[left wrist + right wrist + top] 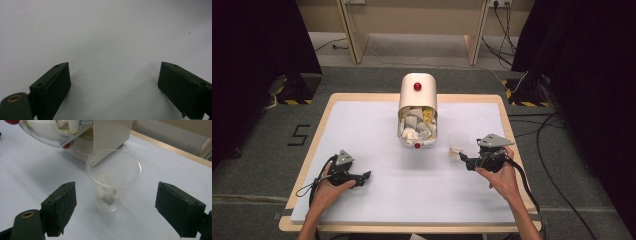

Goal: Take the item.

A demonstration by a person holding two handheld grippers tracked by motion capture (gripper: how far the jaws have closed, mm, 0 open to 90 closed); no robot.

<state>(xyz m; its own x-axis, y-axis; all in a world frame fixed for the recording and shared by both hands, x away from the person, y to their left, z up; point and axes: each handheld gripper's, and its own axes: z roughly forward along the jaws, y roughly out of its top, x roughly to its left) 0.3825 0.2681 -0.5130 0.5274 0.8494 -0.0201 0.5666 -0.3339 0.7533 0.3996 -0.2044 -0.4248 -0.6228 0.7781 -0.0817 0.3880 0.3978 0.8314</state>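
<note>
Both tongs gape wide, right tongs (115,207) facing a clear cup (113,181) holding a teabag, left tongs (113,87) over bare tabletop (105,37).

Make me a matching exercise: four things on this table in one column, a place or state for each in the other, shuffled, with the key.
1. clear plastic cup
2. cream dispenser box
3. left gripper
4. red knob

A. on the box's top
B. open over bare white table
C. upright, a sachet inside
D. mid-table, its clear drawer full of sachets

Pairs: 1-C, 2-D, 3-B, 4-A
</note>
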